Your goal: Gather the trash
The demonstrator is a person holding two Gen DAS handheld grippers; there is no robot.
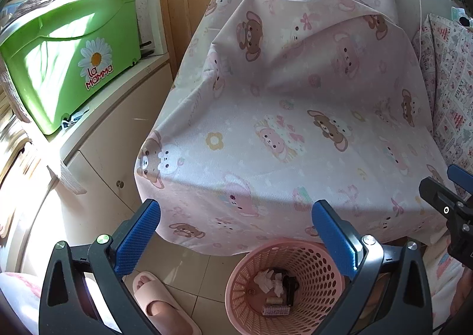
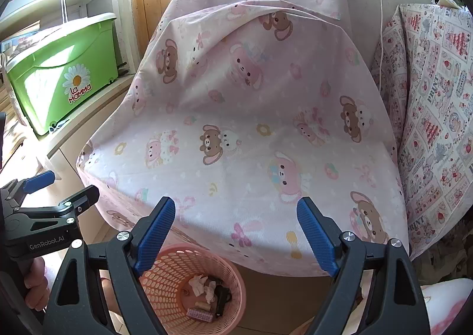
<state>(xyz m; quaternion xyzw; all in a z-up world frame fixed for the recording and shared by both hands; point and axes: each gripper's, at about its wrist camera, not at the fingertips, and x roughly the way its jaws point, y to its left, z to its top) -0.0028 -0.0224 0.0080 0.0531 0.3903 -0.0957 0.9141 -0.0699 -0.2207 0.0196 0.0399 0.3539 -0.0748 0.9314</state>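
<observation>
A pink perforated trash basket [image 1: 242,281] stands on the tiled floor below the front edge of a surface draped in pink bear-print cloth [image 1: 295,128]. It also shows in the right wrist view [image 2: 233,284]. Inside lie crumpled white tissues [image 1: 266,277] [image 2: 201,284], a black item [image 1: 291,284], a small spool and a pink strip. My left gripper [image 1: 236,210] is open and empty above the basket. My right gripper [image 2: 236,208] is open and empty over the cloth's front edge. Each gripper shows at the edge of the other's view.
A green "La Mamma" bin [image 1: 71,54] sits on a white cabinet [image 1: 118,134] at left. A foot in a pink slipper [image 1: 159,305] is beside the basket. A patterned cushion [image 2: 437,98] leans at right. A white cord [image 1: 419,3] hangs behind.
</observation>
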